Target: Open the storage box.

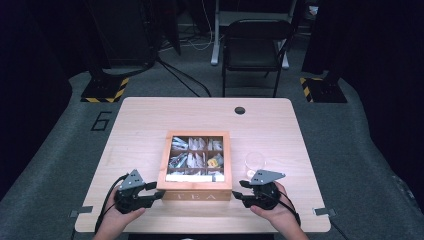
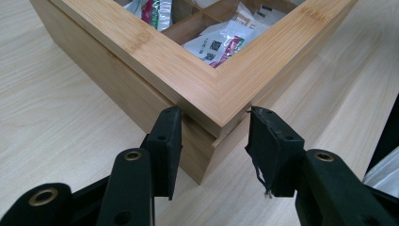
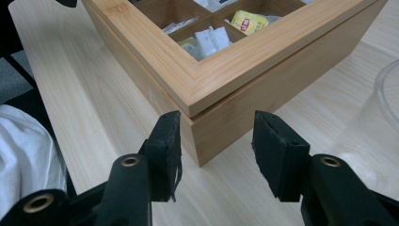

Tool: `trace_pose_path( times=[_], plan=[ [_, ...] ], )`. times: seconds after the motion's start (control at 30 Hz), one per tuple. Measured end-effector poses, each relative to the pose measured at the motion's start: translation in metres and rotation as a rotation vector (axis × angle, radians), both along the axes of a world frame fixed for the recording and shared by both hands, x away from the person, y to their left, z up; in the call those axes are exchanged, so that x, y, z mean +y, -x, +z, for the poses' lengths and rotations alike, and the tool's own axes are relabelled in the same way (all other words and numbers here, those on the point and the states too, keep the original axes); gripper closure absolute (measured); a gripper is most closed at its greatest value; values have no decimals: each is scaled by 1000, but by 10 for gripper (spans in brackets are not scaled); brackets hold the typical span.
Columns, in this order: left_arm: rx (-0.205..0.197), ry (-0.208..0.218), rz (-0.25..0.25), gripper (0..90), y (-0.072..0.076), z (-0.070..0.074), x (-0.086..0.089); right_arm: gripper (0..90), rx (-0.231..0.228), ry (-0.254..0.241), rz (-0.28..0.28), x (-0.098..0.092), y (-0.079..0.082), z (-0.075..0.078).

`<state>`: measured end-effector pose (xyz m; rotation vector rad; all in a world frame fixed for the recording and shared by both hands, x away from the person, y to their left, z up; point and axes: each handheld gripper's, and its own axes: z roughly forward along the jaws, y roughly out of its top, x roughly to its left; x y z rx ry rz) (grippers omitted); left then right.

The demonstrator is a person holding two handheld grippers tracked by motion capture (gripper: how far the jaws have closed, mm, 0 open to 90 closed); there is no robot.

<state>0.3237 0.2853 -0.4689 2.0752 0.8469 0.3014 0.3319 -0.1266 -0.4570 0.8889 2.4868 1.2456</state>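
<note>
A wooden tea box point(image 1: 197, 195) with a clear-windowed lid stands at the near middle of the table, with tea bags in its compartments. My left gripper point(image 1: 159, 192) is at its near left corner. In the left gripper view the jaws straddle that corner, and both pads point(image 2: 167, 141) touch the box point(image 2: 155, 52) at lid height. My right gripper point(image 1: 239, 190) is at the near right corner. In the right gripper view its jaws stand on either side of the box corner point(image 3: 221, 70), and the pads point(image 3: 277, 150) sit a little off the wood.
A clear plastic cup point(image 1: 255, 161) stands just right of the box, close to the right gripper, and shows as a clear rim point(image 3: 386, 108) in the right gripper view. The light wooden table point(image 1: 140, 125) has a cable hole point(image 1: 240, 110) at the back. A black chair point(image 1: 255, 45) stands beyond it.
</note>
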Motion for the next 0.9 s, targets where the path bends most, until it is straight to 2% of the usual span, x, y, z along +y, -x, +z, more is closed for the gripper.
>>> trace_pose_path(
  times=[0.17,0.37,0.4,0.5,0.6,0.63,0.73,0.9],
  plan=[
    [3,2,-1,549,0,0,0,556,-2,4,15,4,1,0],
    [25,38,8,547,-1,1,2,556,12,18,33,11,0,-4],
    [20,38,9,547,-2,1,2,557,8,22,32,12,0,-4],
    [38,46,3,547,-2,2,3,563,-6,24,29,15,-2,-4],
    [31,52,13,546,-2,3,3,564,6,18,29,17,-4,-5],
    [42,48,4,546,-2,4,3,564,8,18,25,18,-4,-6],
    [43,46,7,545,-2,4,3,564,10,17,30,20,-5,-6],
    [42,67,19,545,-2,5,3,576,13,3,25,21,-7,-4]
  ],
)
